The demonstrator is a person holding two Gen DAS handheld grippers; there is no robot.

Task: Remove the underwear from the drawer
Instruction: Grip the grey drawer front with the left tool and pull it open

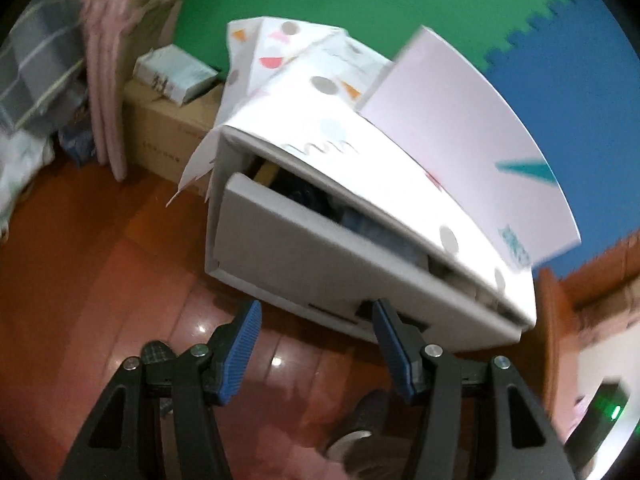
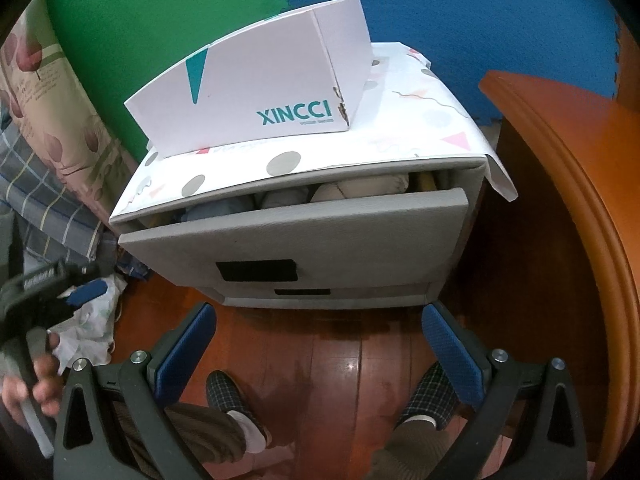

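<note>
A small grey fabric drawer unit (image 2: 304, 232) stands on the wooden floor, its top drawer (image 1: 304, 248) pulled out a little. Folded underwear and other rolled clothes (image 2: 360, 190) show in the gap, dark pieces (image 1: 316, 200) in the left wrist view. My left gripper (image 1: 316, 336) hovers open in front of the unit's lower edge, nothing between its blue pads. My right gripper (image 2: 320, 344) is open too, low before the unit and apart from it. The left gripper (image 2: 80, 292) also appears at the left edge of the right wrist view, held by a hand (image 2: 36, 384).
A white XINCCI box (image 2: 256, 92) sits on the patterned paper (image 2: 420, 120) over the unit. An orange wooden furniture edge (image 2: 580, 200) stands at the right. A cardboard box (image 1: 168, 132), hanging clothes (image 1: 104, 80) and bedding (image 2: 48, 184) crowd the left. The person's slippered feet (image 2: 228, 396) rest below.
</note>
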